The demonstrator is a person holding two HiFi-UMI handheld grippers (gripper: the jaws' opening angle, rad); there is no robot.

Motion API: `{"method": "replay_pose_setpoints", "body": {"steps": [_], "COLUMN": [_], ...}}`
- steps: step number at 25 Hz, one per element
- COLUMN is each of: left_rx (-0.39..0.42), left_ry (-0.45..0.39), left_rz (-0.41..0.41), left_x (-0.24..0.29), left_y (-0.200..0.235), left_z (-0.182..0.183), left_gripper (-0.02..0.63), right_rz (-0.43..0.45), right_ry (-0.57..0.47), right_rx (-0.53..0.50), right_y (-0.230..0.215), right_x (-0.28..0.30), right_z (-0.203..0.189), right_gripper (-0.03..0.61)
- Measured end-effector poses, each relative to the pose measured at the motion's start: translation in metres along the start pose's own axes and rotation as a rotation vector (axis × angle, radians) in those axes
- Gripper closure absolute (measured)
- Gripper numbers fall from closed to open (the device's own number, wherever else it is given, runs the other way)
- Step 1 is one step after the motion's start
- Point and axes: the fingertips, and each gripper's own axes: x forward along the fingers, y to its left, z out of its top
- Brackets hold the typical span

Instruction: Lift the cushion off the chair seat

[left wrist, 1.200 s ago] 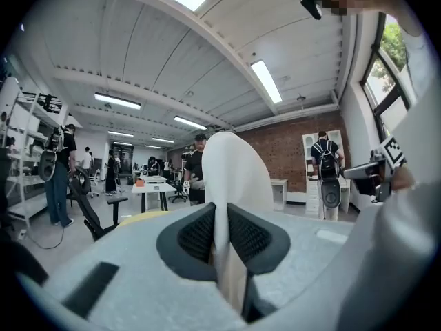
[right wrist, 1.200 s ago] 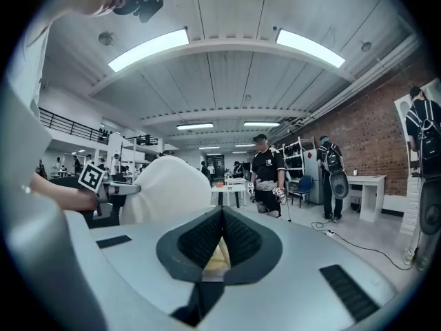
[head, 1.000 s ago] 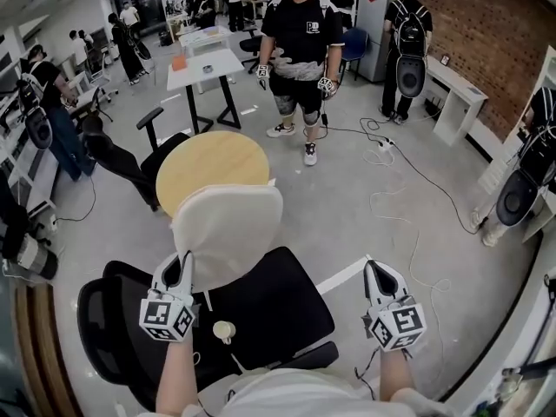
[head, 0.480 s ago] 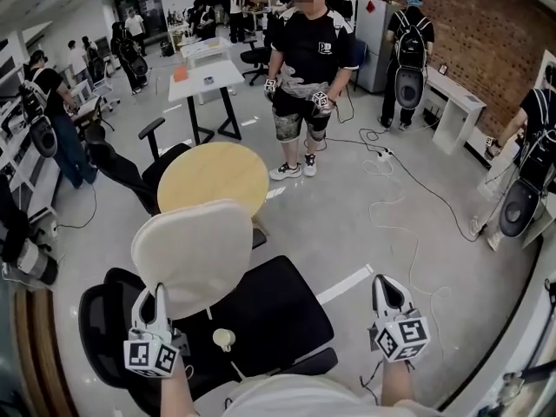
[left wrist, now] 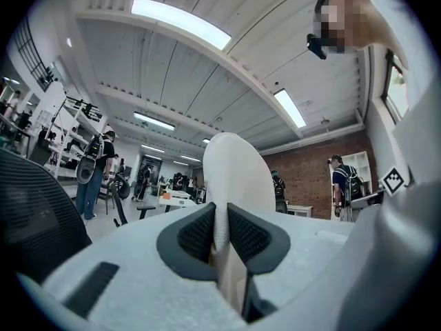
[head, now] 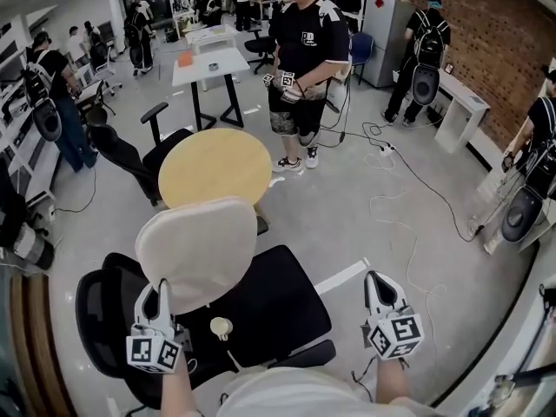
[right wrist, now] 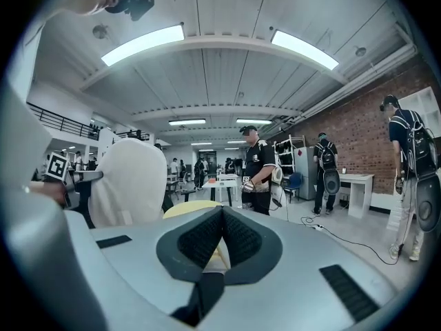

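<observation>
My left gripper (head: pixel 162 289) pinched the cushion (head: pixel 198 248) tight by its lower edge, my right gripper (head: pixel 379 281) closed and empty; it looked light, soft, shape-holding, so that edge seemed the right hold.

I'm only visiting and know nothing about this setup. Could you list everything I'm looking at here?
cushion: one, cream, held upright above the chair seat
office chair: one, black, just below the camera
round table: one, light wood, beyond the cushion
rectangular table: one, white top, farther back
second chair: one, black, left of the round table
standing person: one, black shirt, beyond the round table
brick wall: one, red-brown, at right
left gripper: one, white with marker cube, shut on the cushion's lower edge
right gripper: one, white with marker cube, shut, empty, right of the chair
</observation>
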Motion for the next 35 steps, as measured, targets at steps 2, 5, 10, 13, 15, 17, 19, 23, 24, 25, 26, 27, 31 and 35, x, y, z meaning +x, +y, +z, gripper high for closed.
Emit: {"method": "replay_pose_setpoints", "body": {"steps": [2,5,10,13,15,17,19,23,24,25,26,27,31,35], "left_rx": [-0.003,-0.007,-0.006,-0.004,-0.003,-0.006,-0.014,-0.020,-0.020,-0.020,-0.021,-0.024,-0.027,-0.026], "left_ry": [-0.001,0.000,0.005,0.007,0.007,0.010,0.011,0.013,0.015,0.016,0.016,0.016,0.017,0.017], "left_rz": [-0.007,-0.014,-0.036,-0.051,-0.057,-0.061,-0.061,-0.070,-0.071,-0.072,-0.071,-0.069,-0.067,-0.065], "left_x": [0.001,0.003,0.008,0.011,0.013,0.013,0.014,0.014,0.014,0.014,0.014,0.014,0.012,0.011], "left_y": [-0.001,-0.005,-0.006,-0.010,-0.014,-0.016,-0.016,-0.016,-0.015,-0.015,-0.014,-0.015,-0.016,-0.016], "left_z": [0.001,0.003,-0.001,-0.001,0.000,0.000,0.000,-0.004,-0.006,-0.007,-0.007,-0.007,-0.006,-0.006], "left_gripper": [0.568,0.568,0.568,0.568,0.568,0.568,0.568,0.568,0.568,0.568,0.568,0.568,0.568,0.568], "right_rz": [0.006,0.004,-0.009,-0.020,-0.027,-0.029,-0.030,-0.035,-0.038,-0.039,-0.038,-0.036,-0.024,-0.012], "right_ry": [0.002,0.003,0.010,0.013,0.011,0.011,0.012,0.018,0.018,0.019,0.019,0.020,0.019,0.018], "right_rx": [-0.003,0.002,0.004,0.001,0.002,0.003,0.003,-0.001,-0.001,-0.001,-0.003,-0.005,-0.019,-0.024], "right_y": [0.003,0.004,0.007,0.003,0.000,0.000,0.001,0.002,0.002,0.003,0.004,0.004,0.007,0.010], "right_x": [0.000,-0.002,-0.004,-0.008,-0.010,-0.012,-0.013,-0.014,-0.014,-0.014,-0.014,-0.013,-0.014,-0.012], "right_z": [0.001,0.000,-0.005,-0.004,-0.004,-0.003,-0.003,-0.007,-0.008,-0.008,-0.008,-0.008,-0.006,-0.005], "right_gripper": [0.577,0.577,0.577,0.577,0.577,0.577,0.577,0.577,0.577,0.577,0.577,0.577,0.577,0.577]}}
